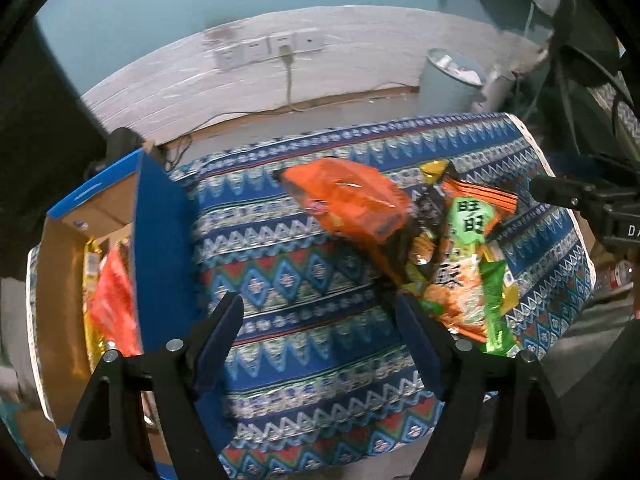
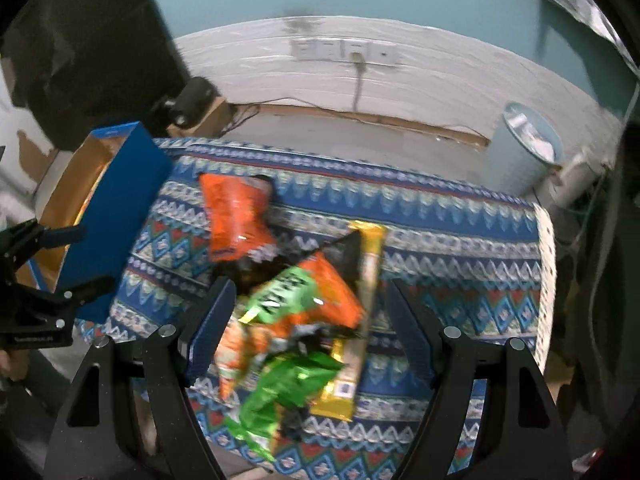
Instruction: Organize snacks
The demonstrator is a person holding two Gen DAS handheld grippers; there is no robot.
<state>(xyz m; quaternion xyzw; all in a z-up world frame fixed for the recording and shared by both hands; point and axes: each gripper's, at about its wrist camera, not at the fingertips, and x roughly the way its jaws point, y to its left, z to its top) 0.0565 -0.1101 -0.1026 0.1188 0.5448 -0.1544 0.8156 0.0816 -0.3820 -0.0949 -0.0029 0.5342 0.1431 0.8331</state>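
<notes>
A pile of snack bags lies on the patterned blue tablecloth (image 1: 304, 264). It holds an orange bag (image 1: 348, 200) (image 2: 236, 216), a green-and-orange bag (image 1: 468, 264) (image 2: 296, 300), a long yellow packet (image 2: 368, 280) and a crumpled green bag (image 2: 288, 392). My left gripper (image 1: 318, 312) is open above bare cloth, between the pile and the blue cardboard box (image 1: 160, 240) (image 2: 124, 208). Red and yellow packets (image 1: 112, 300) lie inside the box. My right gripper (image 2: 310, 296) hangs open over the pile, with the bags showing between its fingers and no pad pressing on them.
A pale blue bin (image 2: 528, 148) stands on the floor beyond the table's far right corner. Wall sockets with a plugged cable (image 1: 272, 48) sit on the white wall behind. The cloth's fringed right edge (image 2: 546, 280) marks the table end. A dark bulky object (image 2: 88, 48) stands at the left.
</notes>
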